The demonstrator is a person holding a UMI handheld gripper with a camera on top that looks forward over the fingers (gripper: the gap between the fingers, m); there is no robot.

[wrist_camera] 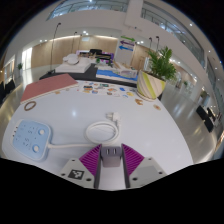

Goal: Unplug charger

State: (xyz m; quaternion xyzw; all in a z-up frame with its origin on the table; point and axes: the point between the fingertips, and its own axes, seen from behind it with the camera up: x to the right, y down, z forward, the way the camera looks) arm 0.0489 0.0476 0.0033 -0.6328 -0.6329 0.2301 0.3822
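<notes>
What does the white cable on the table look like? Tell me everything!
The thin white charger cable lies loose on the white round table, curled into a loop just ahead of the gripper. It looks like smooth plastic. One end carries a small white plug; the other end runs back toward the fingers. The pale blue power strip sits apart beside it. The fingers with magenta pads stand close together.

Gripper fingers seem nearly closed, purple pads almost meeting
</notes>
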